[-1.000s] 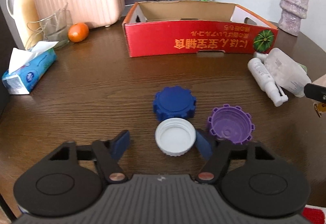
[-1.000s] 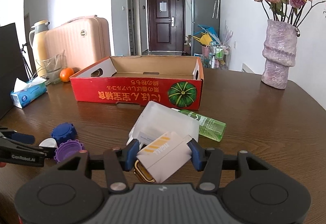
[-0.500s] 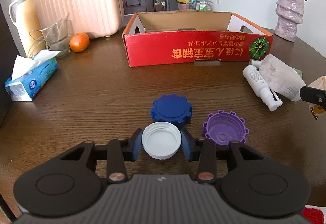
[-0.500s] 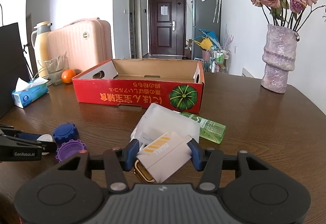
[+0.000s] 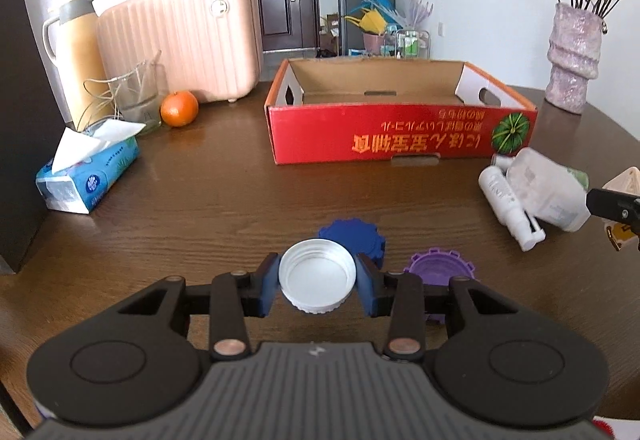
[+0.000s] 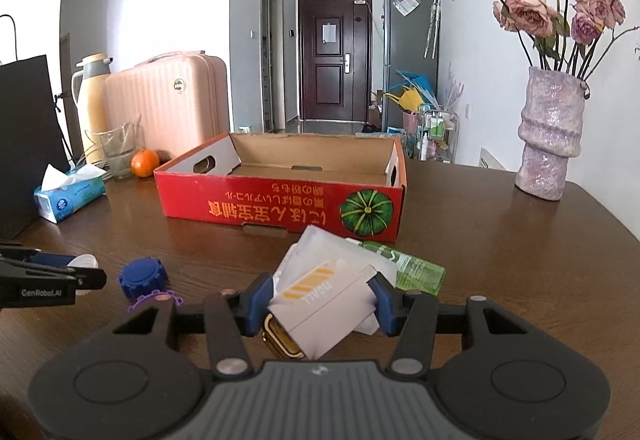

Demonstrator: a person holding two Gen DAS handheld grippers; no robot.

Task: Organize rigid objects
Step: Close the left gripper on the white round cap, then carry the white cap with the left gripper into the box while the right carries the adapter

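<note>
Behind the table's near edge, my left tongs pinched the white cap, blue cap just beyond, while my right tongs pinched a white box before the red carton.

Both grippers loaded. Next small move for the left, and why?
Probably carry the white lid forward toward the open red box. The left gripper is shut on the lid, which looks just clear of the table, and the box's visible floor is bare. The blue cap lies ahead, so pass above it.

table: glossy wood | box: printed cardboard | white cap: ridged, probably plastic | vase: rough, glittery
</note>
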